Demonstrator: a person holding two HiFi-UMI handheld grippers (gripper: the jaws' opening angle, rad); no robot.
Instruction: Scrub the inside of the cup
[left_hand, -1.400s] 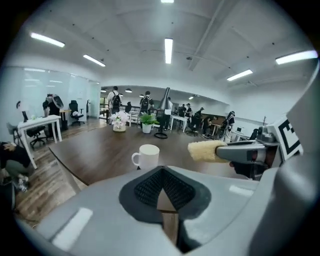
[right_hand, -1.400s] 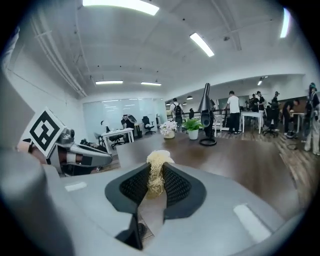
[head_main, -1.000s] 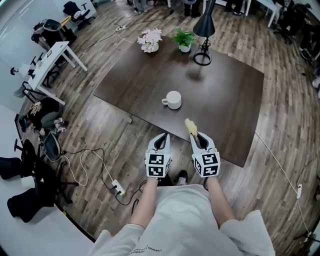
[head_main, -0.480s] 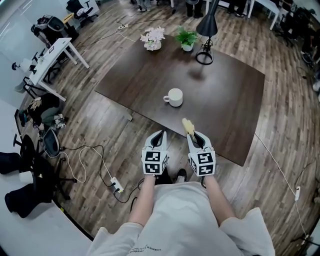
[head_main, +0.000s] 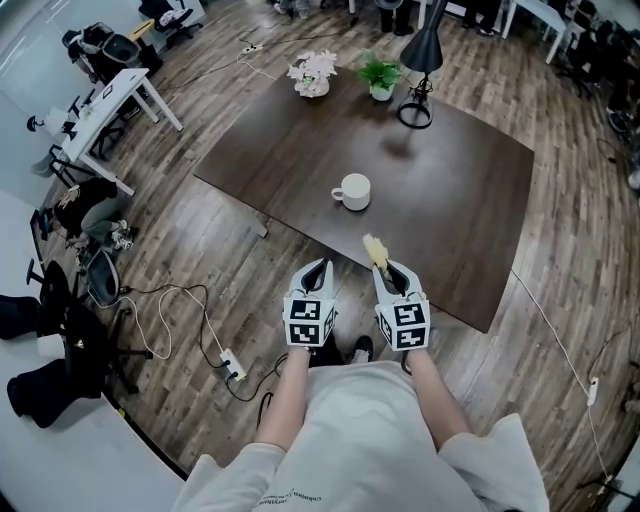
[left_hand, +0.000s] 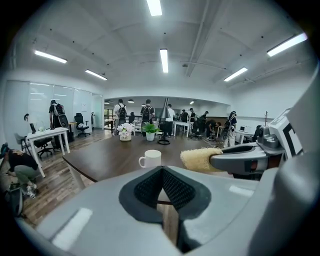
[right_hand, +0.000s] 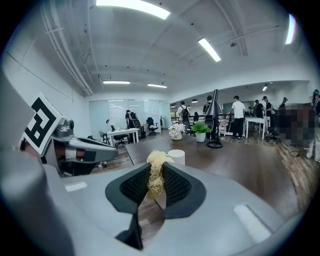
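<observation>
Approach stage, before any contact. You hold both grippers side by side at the near edge of the dark table (head_main: 455, 170), low in front of your body. The scrubbing itself has not yet begun.

Right gripper (head_main: 389, 271): clenched on a pale yellow, fibrous scrubber (head_main: 375, 249). Its tuft stands out beyond the jaw tips and points toward the table.

Left gripper (head_main: 317, 268): jaws pressed together with nothing between them.

The white cup (head_main: 352, 191) stands upright near the middle of the table, mouth up, well apart from both grippers. In the head view its handle points to your left. It is a plain, smooth mug. From these angles its inside cannot be seen, so no dirt or water can be judged.

Next move, as a judgement: carry both grippers forward over the table. The left gripper will probably need to open and take the handle or the rim to steady the cup. The right gripper can then lower the scrubber's tuft through the mouth. An unsteadied cup of this kind may slide or tip under the rubbing.

The flower pot (head_main: 313, 85), the green plant (head_main: 381, 80) and the black desk lamp (head_main: 418, 60) stand at the far edge, clear of the work.
</observation>
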